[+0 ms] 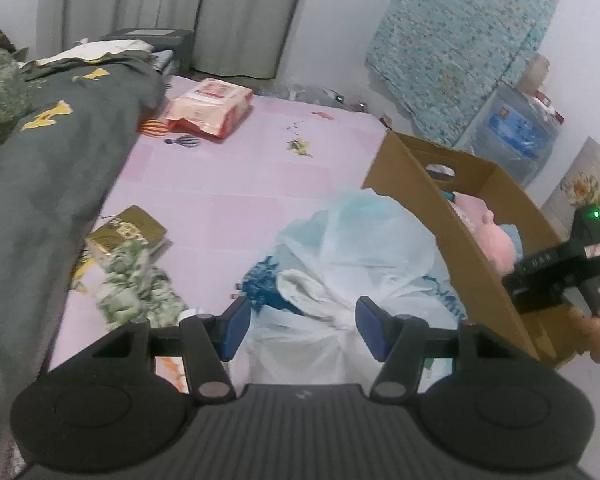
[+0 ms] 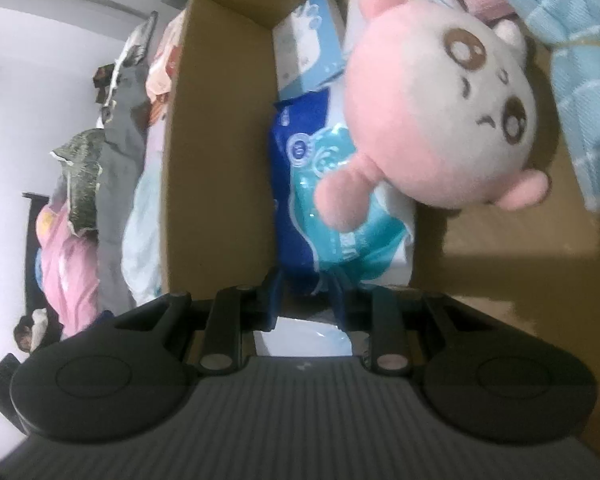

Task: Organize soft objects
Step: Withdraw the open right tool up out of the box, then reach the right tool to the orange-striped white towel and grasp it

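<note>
Two grippers, two jobs: your left gripper [image 1: 302,326] hangs open with nothing in it, directly over the white plastic bag [image 1: 340,264] of soft things on the pink bed sheet [image 1: 228,184]; the bag runs away from you, against the cardboard box [image 1: 432,208] to its right. Your right gripper [image 2: 306,300], inside the box, looks closed on the blue tissue pack [image 2: 324,208] beside the pink plush [image 2: 440,112].

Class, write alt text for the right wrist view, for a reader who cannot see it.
The right gripper reaches into a cardboard box, its fingers around the end of a blue and teal soft pack. A pink plush toy lies against the pack, with a light blue checked towel beside it.
</note>
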### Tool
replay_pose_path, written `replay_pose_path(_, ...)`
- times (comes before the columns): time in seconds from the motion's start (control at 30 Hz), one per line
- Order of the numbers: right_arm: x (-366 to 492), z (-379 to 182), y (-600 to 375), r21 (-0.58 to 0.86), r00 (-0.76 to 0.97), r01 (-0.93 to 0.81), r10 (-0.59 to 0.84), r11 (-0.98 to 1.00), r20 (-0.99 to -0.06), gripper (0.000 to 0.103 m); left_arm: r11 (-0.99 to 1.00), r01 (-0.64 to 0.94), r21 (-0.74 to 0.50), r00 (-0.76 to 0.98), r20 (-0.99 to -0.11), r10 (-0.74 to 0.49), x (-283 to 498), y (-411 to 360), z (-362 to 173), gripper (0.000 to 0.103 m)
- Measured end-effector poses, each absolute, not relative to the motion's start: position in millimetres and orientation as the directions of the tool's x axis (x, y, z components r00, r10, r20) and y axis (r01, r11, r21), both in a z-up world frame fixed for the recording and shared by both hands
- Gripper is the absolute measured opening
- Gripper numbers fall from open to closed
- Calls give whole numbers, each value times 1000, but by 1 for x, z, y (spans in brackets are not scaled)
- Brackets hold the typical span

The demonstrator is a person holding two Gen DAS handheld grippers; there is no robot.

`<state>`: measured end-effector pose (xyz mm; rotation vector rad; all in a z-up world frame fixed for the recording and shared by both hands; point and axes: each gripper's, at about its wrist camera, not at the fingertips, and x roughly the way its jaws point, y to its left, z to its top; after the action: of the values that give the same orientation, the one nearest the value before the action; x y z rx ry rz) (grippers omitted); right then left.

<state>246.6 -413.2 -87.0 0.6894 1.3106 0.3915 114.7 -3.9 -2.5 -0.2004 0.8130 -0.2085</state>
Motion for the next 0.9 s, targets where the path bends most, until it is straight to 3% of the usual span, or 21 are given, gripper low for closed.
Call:
replay_pose_path(0.27,237,-90,-413,639,215,138,607,757,-765,20,962,64,-267,707,-668,-233,104,17,3,60)
replay_pose_path(0.33,235,-90,-411,598,208,140,566,790,-797,25,960,52,-276,709,-667,-230,102,22,2,60)
replay_pose_path(0.5,232,-100,-417,586,194,203,554,785,-810,25,962,32,-272,723,-658,-210,95,32,4,61)
replay_pose_path(0.77,232,-23,-408,563,386,49,504,825,-773,35,974,-19,-225,748,-650,-136,79,51,7,71)
replay_pose_path(0.9,237,13,-380,576,430,-75,548,814,-717,43,979,-34,-200,729,-675,-113,73,56,-2,72)
